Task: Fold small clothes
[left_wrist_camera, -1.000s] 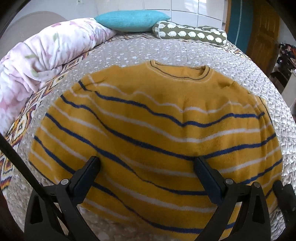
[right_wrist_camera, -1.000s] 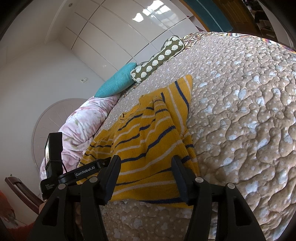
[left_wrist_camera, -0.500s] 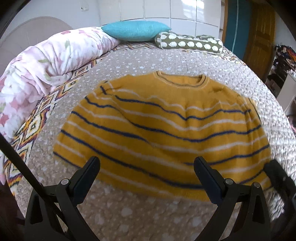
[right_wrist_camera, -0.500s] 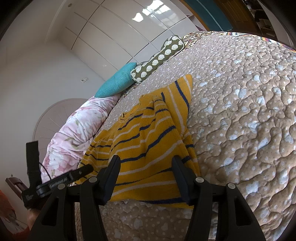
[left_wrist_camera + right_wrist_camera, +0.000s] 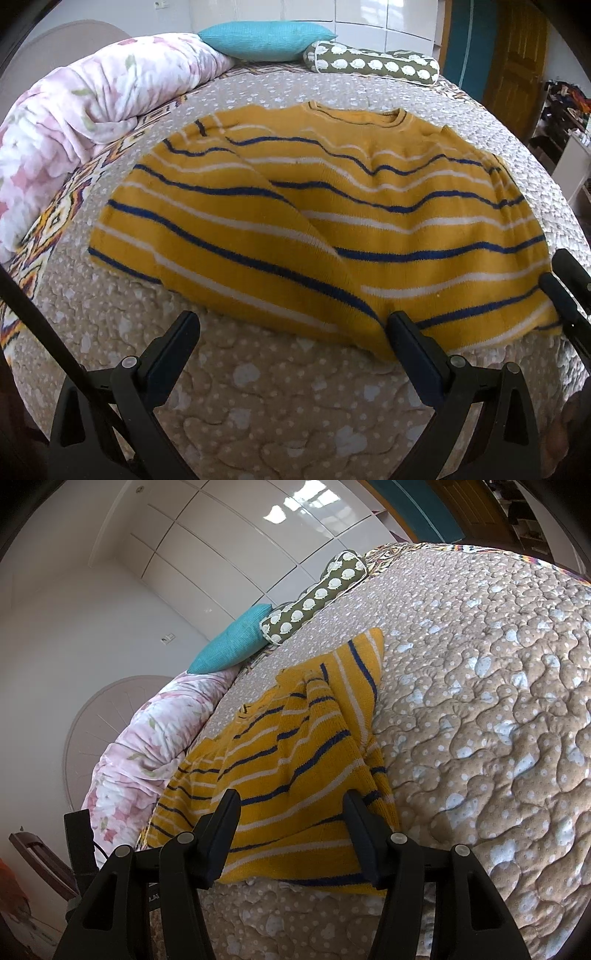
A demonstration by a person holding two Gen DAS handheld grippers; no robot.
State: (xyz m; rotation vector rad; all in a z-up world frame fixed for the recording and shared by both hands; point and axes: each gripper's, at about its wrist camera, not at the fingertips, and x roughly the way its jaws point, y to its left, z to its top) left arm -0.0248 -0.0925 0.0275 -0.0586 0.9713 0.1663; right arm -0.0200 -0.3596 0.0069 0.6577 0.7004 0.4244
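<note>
A yellow sweater (image 5: 369, 206) with blue and white stripes lies flat on the quilted beige bedspread (image 5: 277, 398), neck toward the pillows. One sleeve lies slanted across its front. My left gripper (image 5: 291, 325) is open over bare quilt just short of the hem, its right fingertip (image 5: 397, 325) at the hem's edge. In the right wrist view the sweater (image 5: 295, 775) runs away from me, and my right gripper (image 5: 291, 806) stands open over its near hem corner, fabric beneath the fingers, none pinched. In the left wrist view that right gripper (image 5: 565, 291) shows at the sweater's right corner.
A rolled floral duvet (image 5: 92, 103) lines the left of the bed. A teal pillow (image 5: 266, 38) and a green patterned bolster (image 5: 373, 64) sit at the head. Bare quilt (image 5: 498, 701) stretches right of the sweater. A wooden door (image 5: 517, 55) and a white wardrobe stand behind.
My left gripper has drawn back off the sweater toward the bed's near edge, so its fingers now stand over bare quilt. The right gripper has stayed put.
</note>
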